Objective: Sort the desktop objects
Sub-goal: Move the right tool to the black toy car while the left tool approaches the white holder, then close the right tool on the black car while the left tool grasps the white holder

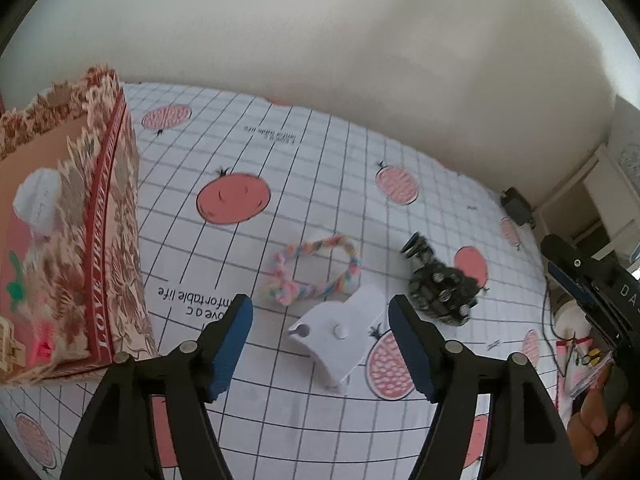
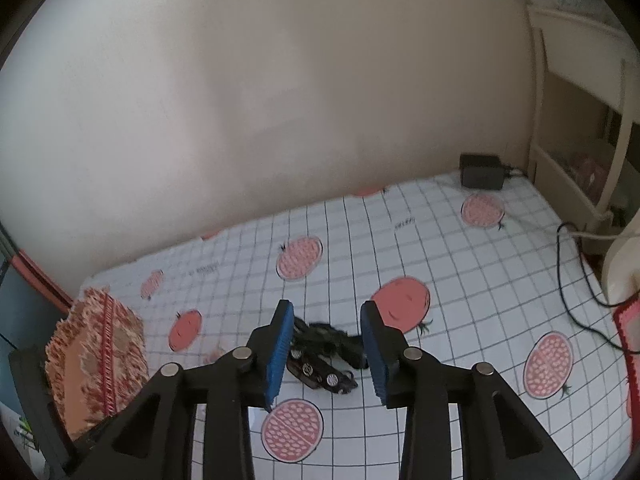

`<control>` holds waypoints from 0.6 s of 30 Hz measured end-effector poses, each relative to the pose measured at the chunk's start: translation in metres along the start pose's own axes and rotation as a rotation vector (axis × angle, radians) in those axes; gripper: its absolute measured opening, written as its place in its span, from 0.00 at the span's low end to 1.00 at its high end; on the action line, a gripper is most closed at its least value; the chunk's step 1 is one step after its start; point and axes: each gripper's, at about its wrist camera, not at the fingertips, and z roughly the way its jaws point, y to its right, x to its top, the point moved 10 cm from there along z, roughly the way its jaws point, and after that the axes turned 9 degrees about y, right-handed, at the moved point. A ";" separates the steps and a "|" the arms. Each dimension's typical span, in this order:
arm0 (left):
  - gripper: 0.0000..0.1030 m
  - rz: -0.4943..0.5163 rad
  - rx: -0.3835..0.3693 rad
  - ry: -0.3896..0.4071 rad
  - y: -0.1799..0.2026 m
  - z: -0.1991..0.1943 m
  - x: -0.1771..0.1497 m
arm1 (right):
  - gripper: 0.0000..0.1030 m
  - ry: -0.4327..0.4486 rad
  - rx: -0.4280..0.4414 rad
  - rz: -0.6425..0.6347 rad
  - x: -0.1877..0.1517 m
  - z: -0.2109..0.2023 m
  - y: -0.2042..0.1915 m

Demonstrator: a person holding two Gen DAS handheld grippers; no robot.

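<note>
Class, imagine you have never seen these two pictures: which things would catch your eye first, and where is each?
First the white tablecloth with its black grid and pink fruit prints. On it lie a pastel braided loop, a white folded card between the open left claw, and a dark toy car between the open right claw. A patterned red box stands at the left.

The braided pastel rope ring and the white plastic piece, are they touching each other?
Cannot tell. In the left wrist view the rope ring meets the white piece's upper edge with no visible gap, but motion blur hides actual contact.
</note>
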 end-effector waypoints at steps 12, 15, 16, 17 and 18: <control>0.74 0.041 0.001 -0.033 -0.003 0.025 -0.021 | 0.62 -0.171 -0.027 -0.072 -0.049 0.039 0.000; 0.74 0.039 -0.010 -0.041 -0.002 0.028 -0.024 | 0.66 -0.202 -0.023 -0.084 -0.060 0.045 -0.002; 0.75 0.043 -0.012 -0.041 -0.001 0.029 -0.025 | 0.66 -0.210 -0.019 -0.085 -0.063 0.047 -0.003; 0.76 0.050 -0.015 -0.041 0.000 0.030 -0.026 | 0.67 -0.217 -0.016 -0.085 -0.066 0.049 -0.004; 0.78 0.055 -0.016 -0.041 0.001 0.031 -0.027 | 0.68 -0.223 -0.013 -0.084 -0.068 0.050 -0.004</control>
